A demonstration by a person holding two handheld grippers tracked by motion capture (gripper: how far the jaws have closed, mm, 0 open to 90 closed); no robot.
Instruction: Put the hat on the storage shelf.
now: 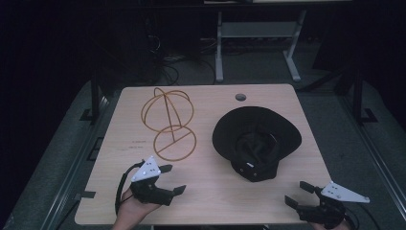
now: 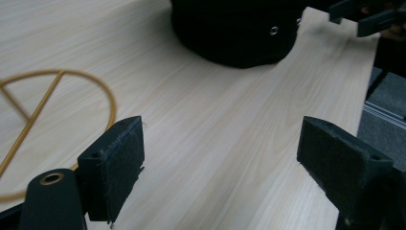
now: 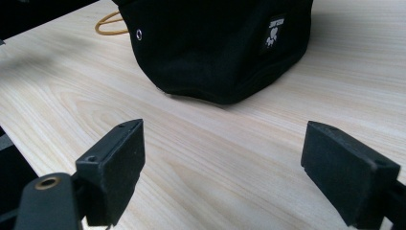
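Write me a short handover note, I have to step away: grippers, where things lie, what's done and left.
Left gripper: open, empty, near the table's front edge.
Right gripper: open, empty, at the front right.
Black fabric brimmed hat: lying crown-side towards the front on the light wooden table, untouched.
Golden wire hat stand: left of the hat, bare.
Done: nothing yet. Left: probably placing the hat onto the stand.
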